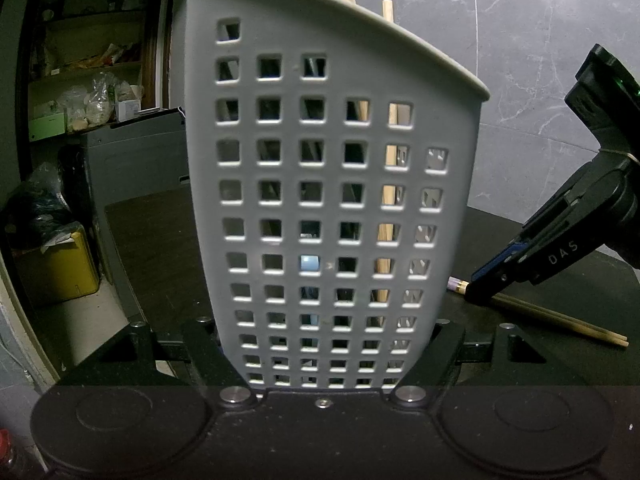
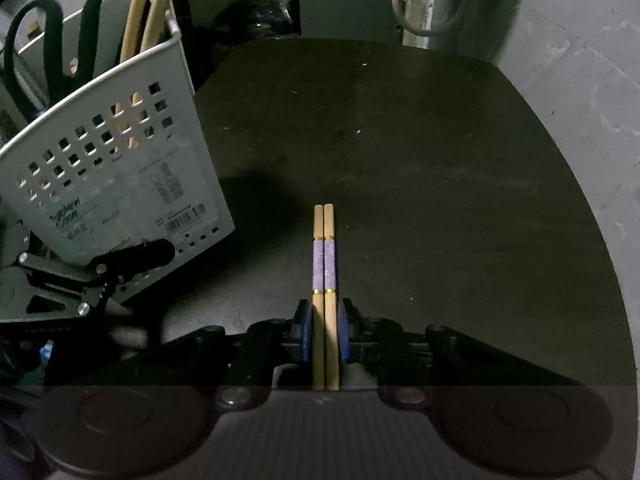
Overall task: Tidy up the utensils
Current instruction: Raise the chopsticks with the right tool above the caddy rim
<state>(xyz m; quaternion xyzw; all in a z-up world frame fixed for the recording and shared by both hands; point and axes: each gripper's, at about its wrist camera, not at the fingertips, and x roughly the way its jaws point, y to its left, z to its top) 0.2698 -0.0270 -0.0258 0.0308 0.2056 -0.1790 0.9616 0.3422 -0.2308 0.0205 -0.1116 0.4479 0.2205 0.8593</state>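
- Fingers of the left gripper (image 1: 330, 356) are clamped on the lower walls of the grey perforated utensil holder (image 1: 320, 200), holding it tilted on the dark table (image 2: 400, 160); scissors (image 2: 36, 40) and wooden sticks (image 2: 148, 12) already stand inside.
- Fingers of the right gripper (image 2: 325, 332) are closed on 2 chopsticks (image 2: 325, 264), pinched side by side between the blue pads.
- Holder lies to the left of the right gripper, well apart, its open mouth up high.
- Chopsticks' long axis runs straight ahead along the fingers, purple-banded ends forward, thin tips trailing behind.
- Judged next: the right hand must swing left and upend the pair over the mouth.
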